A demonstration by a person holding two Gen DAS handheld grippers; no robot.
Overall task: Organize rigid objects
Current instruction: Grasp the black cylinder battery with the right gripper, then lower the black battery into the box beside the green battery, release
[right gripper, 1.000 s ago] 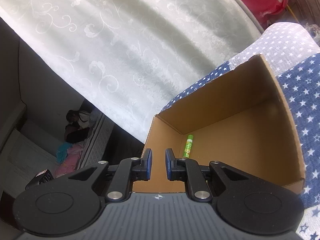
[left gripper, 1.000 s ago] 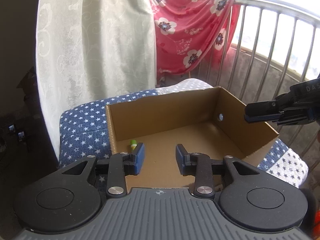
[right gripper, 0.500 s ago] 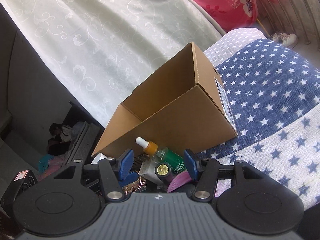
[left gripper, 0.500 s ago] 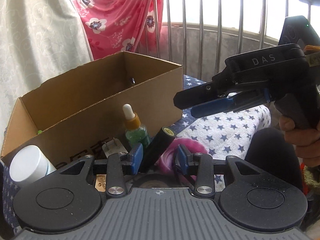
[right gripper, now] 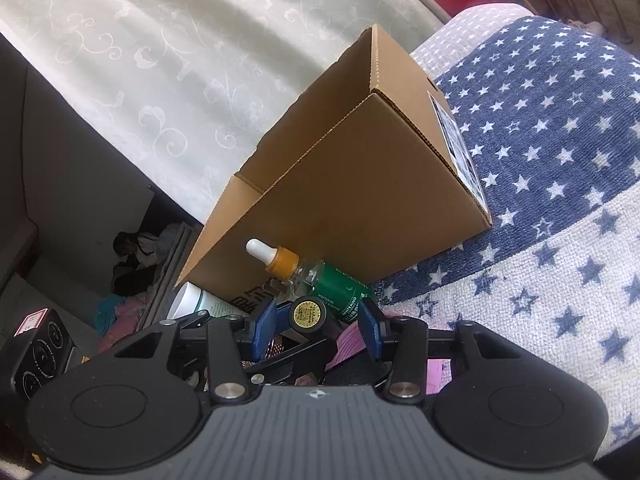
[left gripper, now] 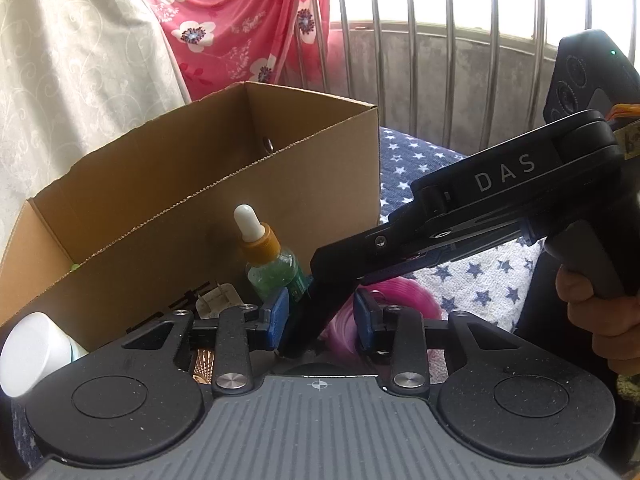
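An open cardboard box [left gripper: 224, 200] stands on a star-print blanket [right gripper: 540, 140]. In front of it lie a green dropper bottle [left gripper: 272, 276], a black tube with a gold cap [right gripper: 308, 314], a white jar [left gripper: 32, 352], a white plug [left gripper: 218, 302] and a pink item [left gripper: 396, 300]. My left gripper [left gripper: 320, 318] is open just above this pile. My right gripper [right gripper: 318, 330] is open, its blue pads either side of the black tube's cap. In the left wrist view the right gripper [left gripper: 332, 280] reaches down between the left fingers.
A cream curtain [left gripper: 80, 80] hangs behind the box. A pink floral cloth [left gripper: 240, 32] drapes over metal window bars [left gripper: 440, 40]. The box also shows in the right wrist view [right gripper: 360, 180]. A dark gap with clutter [right gripper: 132, 256] lies left of the bed.
Both grippers have left the box interior and dropped to the pile in front of it. The right gripper has opened and moved around the black tube.
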